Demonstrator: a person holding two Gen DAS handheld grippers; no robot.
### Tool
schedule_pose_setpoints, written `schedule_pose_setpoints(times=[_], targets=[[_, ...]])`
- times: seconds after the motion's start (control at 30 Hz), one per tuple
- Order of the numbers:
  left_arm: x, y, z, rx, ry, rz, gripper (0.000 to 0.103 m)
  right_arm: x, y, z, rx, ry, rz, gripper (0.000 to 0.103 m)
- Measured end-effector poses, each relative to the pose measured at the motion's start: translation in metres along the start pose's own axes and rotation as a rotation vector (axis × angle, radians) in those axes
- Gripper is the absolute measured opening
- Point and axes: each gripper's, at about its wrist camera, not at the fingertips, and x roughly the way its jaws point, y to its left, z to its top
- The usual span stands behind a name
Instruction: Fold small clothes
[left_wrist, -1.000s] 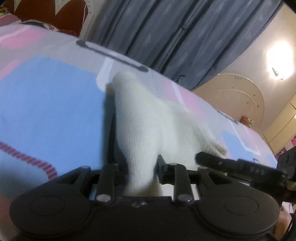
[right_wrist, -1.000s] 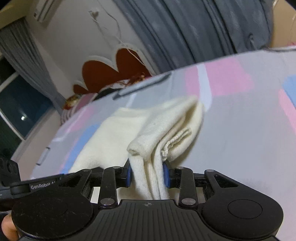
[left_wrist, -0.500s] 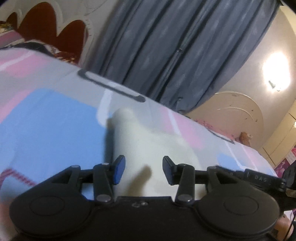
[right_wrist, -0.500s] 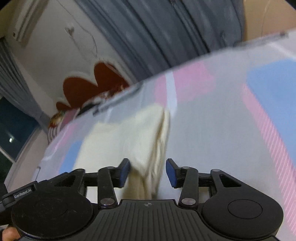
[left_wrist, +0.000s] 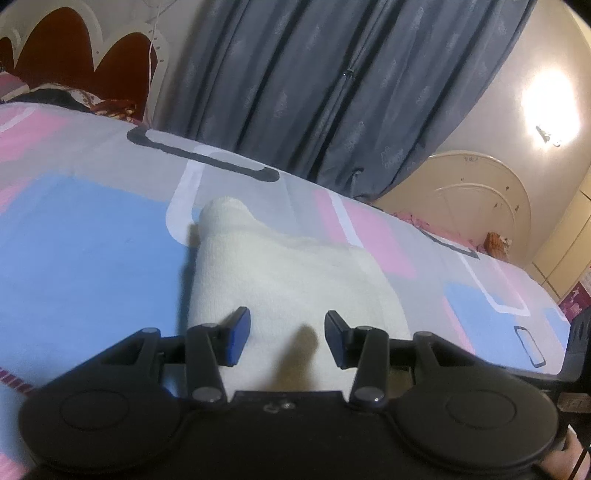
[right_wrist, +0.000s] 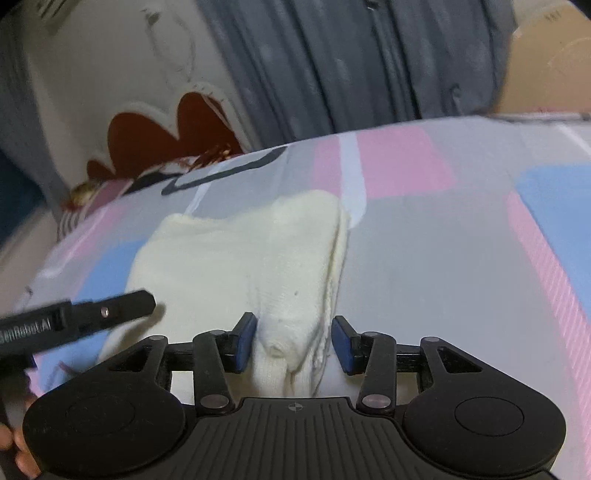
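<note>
Fold laid down, both of my tools hanging wide open, holding nothing.

The cream knit garment (left_wrist: 288, 273) lies flat on the patterned bedspread (left_wrist: 85, 236); my left gripper (left_wrist: 287, 338) hovers over its near edge, my right gripper (right_wrist: 293, 341) straddles the layered edge. I judge this fold done; next comes smoothing or another fold. Only the right view shows the stacked layers and the left tool's finger; the left view shows the rounded far corner.

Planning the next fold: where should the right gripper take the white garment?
Take the garment at its layered edge on the right, coming in low from the near side. The stacked layers stand slightly proud of the bedsheet there, so the fingers can straddle them.
</note>
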Motion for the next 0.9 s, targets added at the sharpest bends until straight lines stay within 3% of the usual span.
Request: schedule_pose_setpoints(times=[0.23,0.43,0.53,0.73,0.8,0.9], targets=[[-0.045,-0.004,-0.029,0.074,0.012,0.059,0.050,-0.049,0.020,-0.023,-0.068,-0.010,0.042,0.043],[-0.046,-0.012,-0.065,0.124,0.108,0.121,0.050,-0.057,0.034,-0.069,-0.167,0.069,-0.055,0.039],[-0.043,-0.017,-0.067,0.134,0.121,0.147,0.051,-0.056,0.017,-0.077,-0.098,0.062,-0.069,0.038],[-0.042,-0.022,-0.069,0.140,0.151,0.171,0.071,-0.068,0.007,-0.076,-0.034,0.060,-0.078,0.039],[-0.044,-0.025,-0.070,0.136,0.151,0.198,0.082,-0.076,0.005,-0.074,-0.008,0.065,-0.047,0.039],[-0.048,-0.029,-0.071,0.104,0.175,0.254,0.089,-0.091,0.008,-0.074,-0.001,0.067,-0.031,0.040]])
